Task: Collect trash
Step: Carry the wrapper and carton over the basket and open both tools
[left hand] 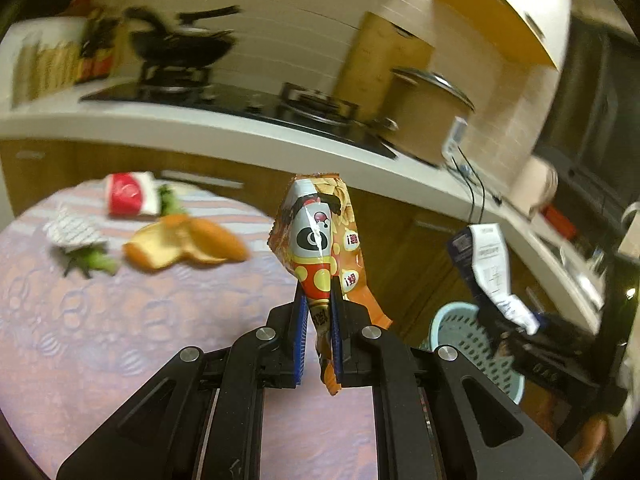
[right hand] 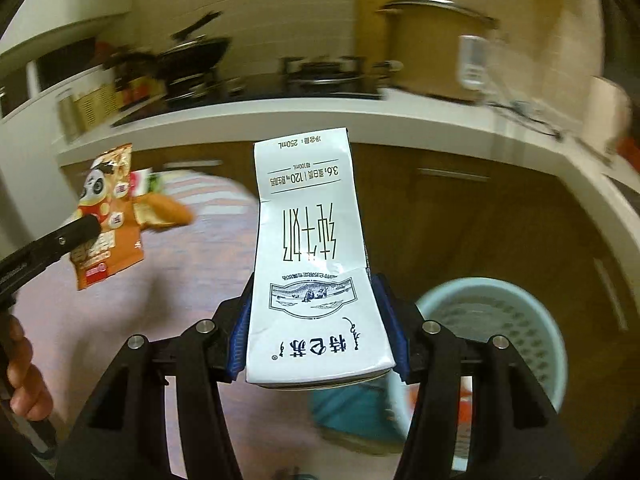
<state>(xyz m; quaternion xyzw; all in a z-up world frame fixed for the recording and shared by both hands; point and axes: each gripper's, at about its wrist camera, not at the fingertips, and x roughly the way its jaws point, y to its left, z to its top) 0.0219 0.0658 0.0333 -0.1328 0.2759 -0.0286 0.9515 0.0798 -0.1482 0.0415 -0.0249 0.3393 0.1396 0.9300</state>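
Left wrist view: the left tool (left hand: 320,308) is clamped on the lower part of an orange snack wrapper (left hand: 320,240), which stands up from the pads, lifted clear of the bench (left hand: 120,320). To do this step well, I judge, the grip should hold until the wrapper is over the pale blue perforated bin (left hand: 460,328), which stands on the floor off the bench's right edge; being light, the wrapper may drift if let go from too high. The right tool with its milk carton (left hand: 492,264) hangs over that bin, so the two hands could crowd each other there. More rubbish lies toward the far edge of the bench: orange peel (left hand: 188,244), a red and white packet (left hand: 130,196), a crumpled printed paper (left hand: 74,228) and green scraps (left hand: 100,260).

Right wrist view: the right tool (right hand: 318,332) grips the flattened milk carton (right hand: 312,260) by its sides, pads pressing its edges, printing upside down. The bin (right hand: 500,320) sits lower right, open and unobstructed. The carton is best released directly above the opening. The left tool (right hand: 86,224) with the wrapper (right hand: 106,216) shows at left, a hand (right hand: 24,372) behind it. The stove counter (right hand: 320,120) beyond is out of the way.
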